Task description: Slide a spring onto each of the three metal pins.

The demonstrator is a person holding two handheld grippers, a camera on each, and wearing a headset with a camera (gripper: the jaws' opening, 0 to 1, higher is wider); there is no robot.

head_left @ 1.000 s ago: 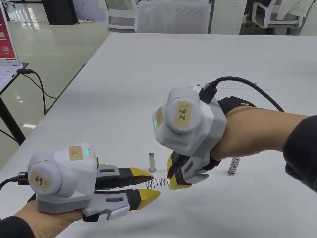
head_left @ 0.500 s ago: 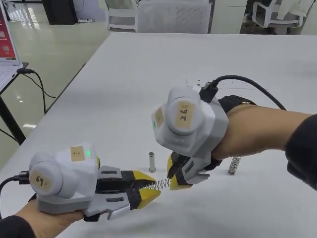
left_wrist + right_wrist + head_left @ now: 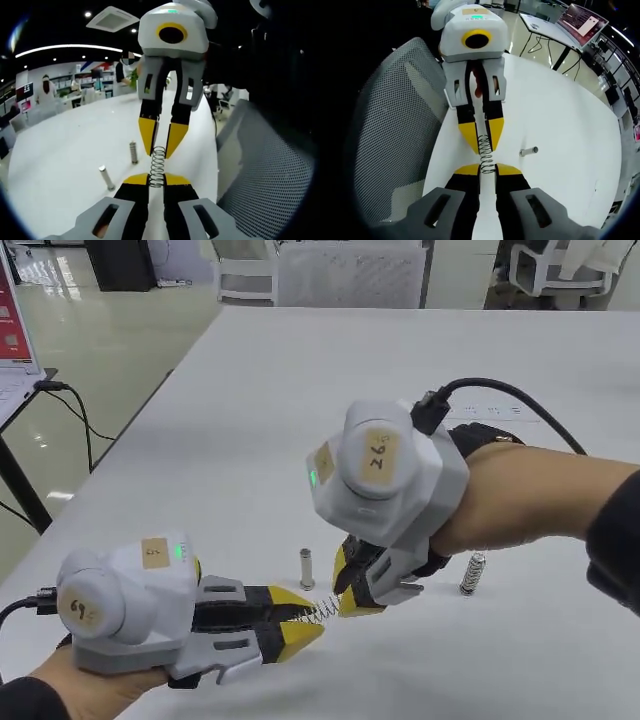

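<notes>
Spring (image 3: pixel 322 611) is stretched between the two grippers, low over the desk (image 3: pixel 300 390). The left gripper (image 3: pixel 308 619) has its fingers squeezed together on one end, and the right gripper (image 3: pixel 347 597) has its fingers clamped on the other. The left hand (image 3: pixel 90 690) sits low by the near desk edge with its gripper roughly level, pointing right. The right forearm (image 3: pixel 530 495) reaches in from the right with its gripper tipped down-left, nose to nose with the left one. A bare pin (image 3: pixel 307 567) stands just behind the spring, and a second pin (image 3: pixel 472 573) wearing a spring stands off to the right.
</notes>
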